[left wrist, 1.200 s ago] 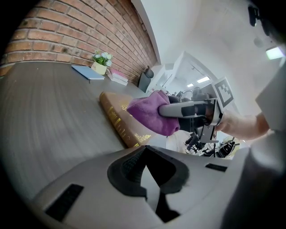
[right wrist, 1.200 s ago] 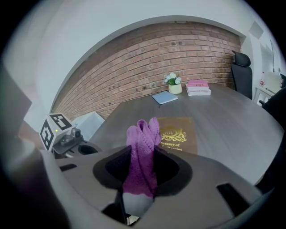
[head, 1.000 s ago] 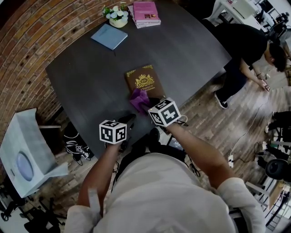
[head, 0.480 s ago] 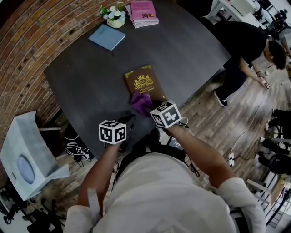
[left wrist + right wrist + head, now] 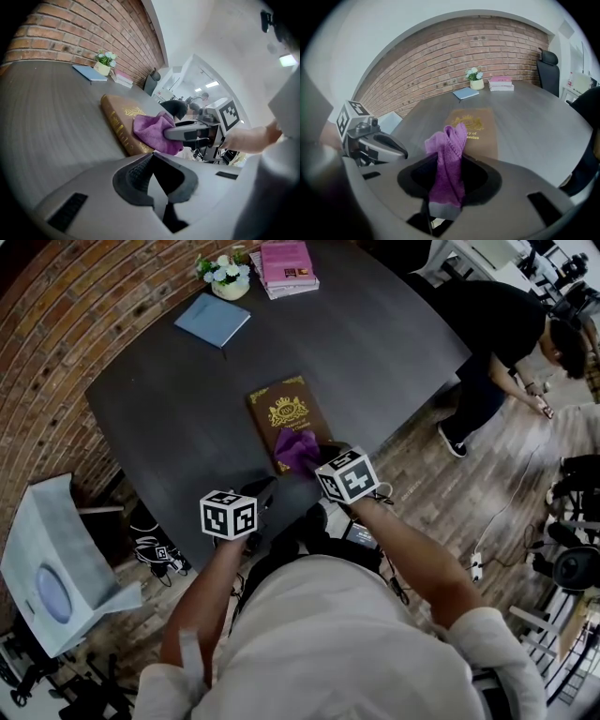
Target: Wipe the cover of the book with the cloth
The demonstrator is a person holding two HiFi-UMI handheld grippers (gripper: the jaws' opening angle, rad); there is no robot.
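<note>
A brown book (image 5: 286, 412) with gold print lies flat on the dark table (image 5: 169, 409), also seen as the brown book (image 5: 123, 117) and the brown book (image 5: 476, 129). My right gripper (image 5: 314, 454) is shut on a purple cloth (image 5: 298, 448), which rests on the book's near end. The purple cloth (image 5: 447, 161) stands bunched between its jaws. My left gripper (image 5: 262, 488) is shut and holds nothing, over the table's near edge, left of the book. From the left gripper (image 5: 157, 176) I see the purple cloth (image 5: 154, 133) on the book.
A blue notebook (image 5: 212, 320), a small flower pot (image 5: 223, 277) and a stack of pink books (image 5: 286, 266) lie at the table's far side. A person (image 5: 506, 343) stands at the right. A white box (image 5: 47, 563) sits on the floor at left, beside a brick wall.
My right gripper has slid the purple cloth a little to the right and nearer along the book's near end. The left gripper has stayed put.
</note>
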